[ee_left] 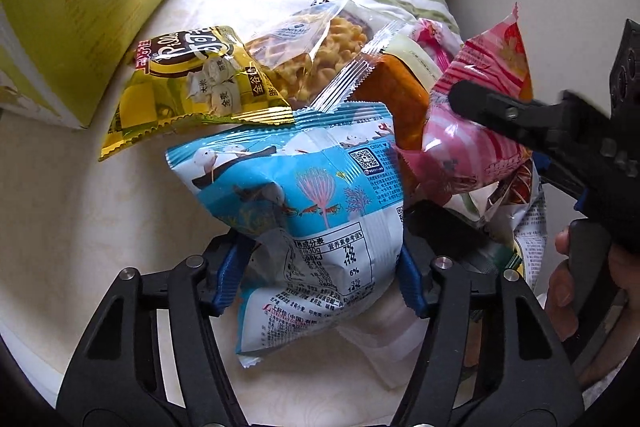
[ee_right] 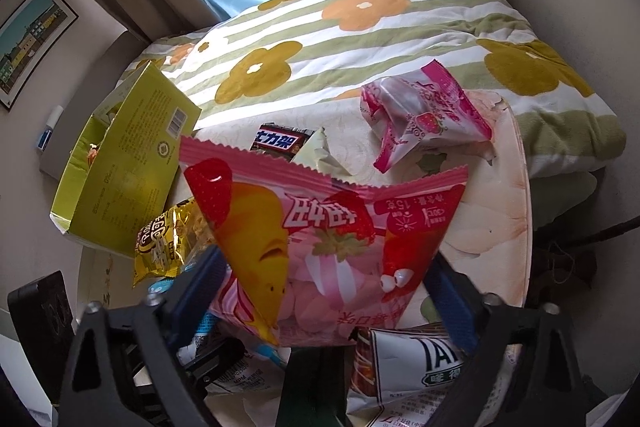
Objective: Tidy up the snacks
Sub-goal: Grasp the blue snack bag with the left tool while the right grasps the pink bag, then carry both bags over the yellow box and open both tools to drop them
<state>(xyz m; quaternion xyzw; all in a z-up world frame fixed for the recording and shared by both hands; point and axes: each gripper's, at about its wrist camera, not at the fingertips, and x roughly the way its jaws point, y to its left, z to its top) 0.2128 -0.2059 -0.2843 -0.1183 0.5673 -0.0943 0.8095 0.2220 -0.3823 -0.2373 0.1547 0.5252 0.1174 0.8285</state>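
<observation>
A blue-and-white snack bag (ee_left: 312, 195) lies on the pale table (ee_left: 80, 207). My left gripper (ee_left: 320, 267) has its blue pads pressed on both sides of the bag's crumpled lower half. A pink strawberry-print snack bag (ee_right: 336, 247) stands upright between the pads of my right gripper (ee_right: 326, 287), which pinch its lower edges. In the left wrist view the same pink bag (ee_left: 480, 147) sits at the right with a black finger (ee_left: 500, 111) of the right gripper across it.
An open green carton (ee_right: 128, 179) stands at the left. Around it lie a yellow bag (ee_left: 192, 87), a clear pack of puffed snacks (ee_left: 316, 55), an orange pack (ee_left: 392, 99), a small pink wrapper (ee_right: 420, 115), a chocolate bar (ee_right: 280, 143) and a white bag (ee_right: 420, 367). A floral quilt (ee_right: 360, 39) lies behind.
</observation>
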